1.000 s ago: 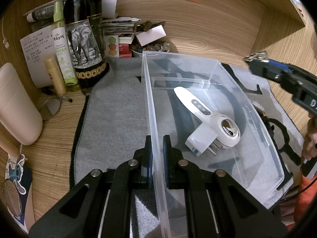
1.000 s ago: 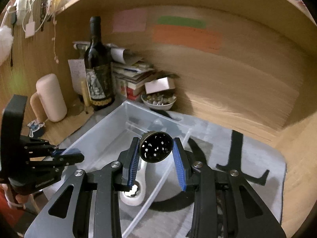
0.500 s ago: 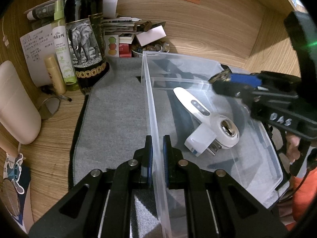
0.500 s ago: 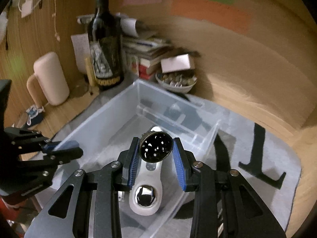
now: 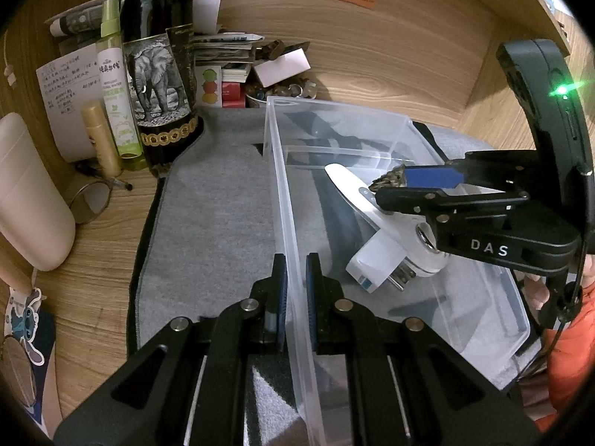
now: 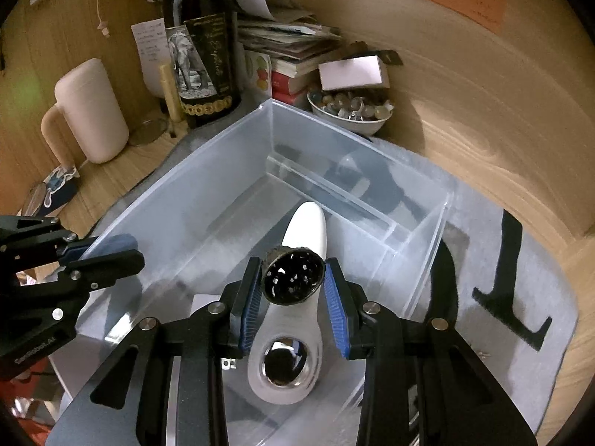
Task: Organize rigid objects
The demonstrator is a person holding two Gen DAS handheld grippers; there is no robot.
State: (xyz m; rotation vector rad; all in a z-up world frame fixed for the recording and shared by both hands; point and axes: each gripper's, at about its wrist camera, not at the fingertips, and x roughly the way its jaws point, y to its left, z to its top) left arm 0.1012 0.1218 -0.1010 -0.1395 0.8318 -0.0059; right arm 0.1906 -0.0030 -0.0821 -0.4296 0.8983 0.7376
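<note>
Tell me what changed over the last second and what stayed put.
The right gripper came down over the clear bin with the dark perforated cup. Its jaws are now opening; the cup is between them, apparently loose. The left gripper stayed clamped on the bin wall. The white handheld device and white plug adapter inside did not move.

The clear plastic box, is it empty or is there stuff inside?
Not empty. The clear plastic box holds a white handheld device and a white plug adapter on its floor.
</note>
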